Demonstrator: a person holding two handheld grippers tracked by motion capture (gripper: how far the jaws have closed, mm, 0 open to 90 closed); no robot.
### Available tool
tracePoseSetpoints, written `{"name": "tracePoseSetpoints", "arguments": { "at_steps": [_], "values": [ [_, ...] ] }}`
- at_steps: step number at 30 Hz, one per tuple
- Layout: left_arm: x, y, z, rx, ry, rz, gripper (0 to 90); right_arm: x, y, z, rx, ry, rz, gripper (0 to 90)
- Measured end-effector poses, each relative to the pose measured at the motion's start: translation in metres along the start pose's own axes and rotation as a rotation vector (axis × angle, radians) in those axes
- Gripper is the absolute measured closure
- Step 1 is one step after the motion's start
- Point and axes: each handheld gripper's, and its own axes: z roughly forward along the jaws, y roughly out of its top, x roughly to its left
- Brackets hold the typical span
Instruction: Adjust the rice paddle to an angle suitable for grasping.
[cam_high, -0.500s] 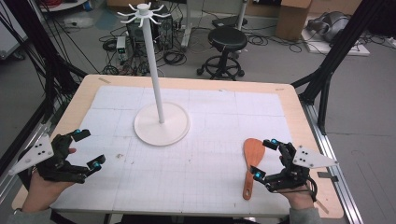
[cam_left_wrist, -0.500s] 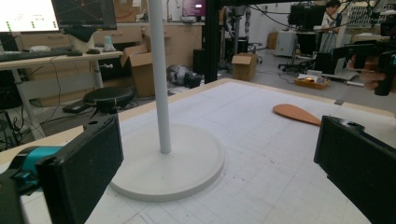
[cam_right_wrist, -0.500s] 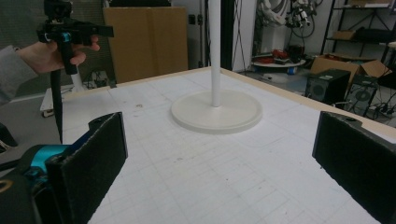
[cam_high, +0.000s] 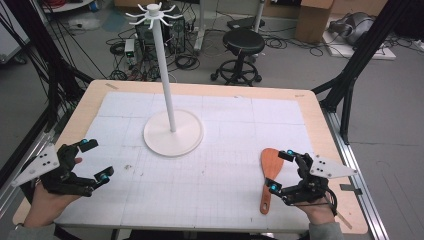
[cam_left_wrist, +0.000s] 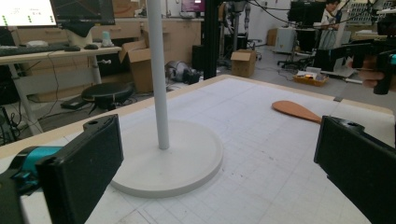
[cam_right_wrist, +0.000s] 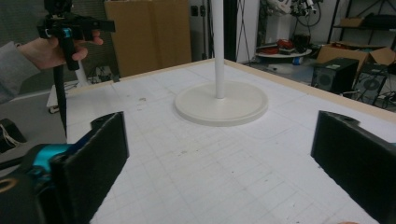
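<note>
Right of the white stand's round base (cam_high: 173, 134), nearer the person, a wooden spatula (cam_high: 269, 175) lies flat, its long axis toward that person. Just beside its handle, the right gripper (cam_high: 281, 170) is nearer and unclenched, as is the left gripper (cam_high: 96, 160).

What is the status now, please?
Both grippers, left gripper and right gripper, open, empty. Wooden spatula flat on mat, beside right gripper. Nothing blocking.

A tall white hanger stand (cam_high: 172, 131) with a round base stood mid-counter on a white gridded mat (cam_high: 225, 170). Beyond the wooden counter (cam_high: 310, 107), a black round stool (cam_high: 242, 42) sat on the grey floor beside tangled cables.
</note>
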Motion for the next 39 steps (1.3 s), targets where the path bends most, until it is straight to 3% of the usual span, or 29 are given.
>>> {"name": "tracePoseSetpoints", "arguments": {
  "at_steps": [3, 5, 7, 9, 10, 11, 14, 15, 16, 17, 18, 19, 20, 21, 22, 25, 32, 33, 39],
  "values": [
    [0.0, 0.0, 0.0, 0.004, 0.0, -0.004, 1.8, -0.001, 0.0, 0.0, 0.002, 0.005, -0.006, 8.4],
    [0.0, 0.0, 0.0, 0.006, -0.002, -0.006, 1.8, -0.002, -0.001, -0.002, 0.009, 0.031, -0.009, 21.1],
    [0.0, -0.001, 0.0, 0.01, -0.004, -0.006, 1.8, -0.002, -0.002, -0.002, 0.013, 0.033, -0.006, 22.7],
    [0.0, -0.001, 0.001, 0.01, -0.005, -0.007, 1.8, -0.003, -0.004, -0.003, 0.024, 0.052, -0.01, 34.7],
    [0.0, -0.001, 0.001, 0.01, -0.005, -0.007, 1.8, -0.003, -0.004, -0.003, 0.024, 0.052, -0.01, 34.7],
    [0.0, -0.001, 0.001, 0.012, -0.004, -0.006, 1.8, -0.004, -0.005, -0.003, 0.027, 0.061, -0.013, 40.7],
    [0.0, -0.002, 0.001, 0.015, -0.002, -0.01, 1.7, -0.004, -0.006, -0.004, 0.038, 0.065, -0.014, 47.2],
    [0.001, -0.002, 0.001, 0.016, -0.003, -0.009, 1.8, -0.004, -0.006, -0.004, 0.042, 0.065, -0.013, 50.7],
    [0.001, -0.002, 0.001, 0.017, -0.002, -0.01, 1.8, -0.004, -0.007, -0.004, 0.043, 0.065, -0.017, 59.7],
    [0.001, -0.002, 0.001, 0.018, -0.002, -0.011, 1.8, -0.004, -0.007, -0.004, 0.043, 0.065, -0.017, 59.7],
    [0.001, -0.002, 0.001, 0.018, -0.002, -0.012, 1.8, -0.004, -0.008, -0.005, 0.047, 0.066, -0.022, 68.0],
    [0.001, -0.003, 0.001, 0.018, -0.002, -0.014, 1.8, -0.004, -0.008, -0.005, 0.047, 0.066, -0.022, 68.0],
    [0.001, -0.003, 0.001, 0.019, -0.002, -0.016, 1.8, -0.004, -0.01, -0.005, 0.051, 0.063, -0.027, 74.9],
    [0.001, -0.003, 0.001, 0.019, -0.002, -0.016, 1.8, -0.004, -0.01, -0.005, 0.051, 0.063, -0.027, 74.9],
    [0.001, -0.003, 0.001, 0.019, -0.003, -0.016, 1.8, -0.004, -0.011, -0.005, 0.051, 0.067, -0.028, 81.4],
    [0.001, -0.003, 0.001, 0.017, -0.004, -0.02, 1.8, -0.004, -0.014, -0.004, 0.052, 0.069, -0.036, 89.4],
    [0.0, -0.001, 0.001, -0.004, -0.026, -0.031, 1.8, -0.005, -0.018, 0.0, 0.091, 0.072, -0.012, 89.6],
    [-0.001, -0.001, 0.001, -0.004, -0.025, -0.027, 1.8, -0.006, -0.021, 0.003, 0.113, 0.076, 0.011, 89.7],
    [0.0, -0.004, 0.003, 0.014, -0.021, -0.035, 1.8, -0.008, -0.028, 0.009, 0.163, 0.079, 0.01, 89.7]
  ]
}}
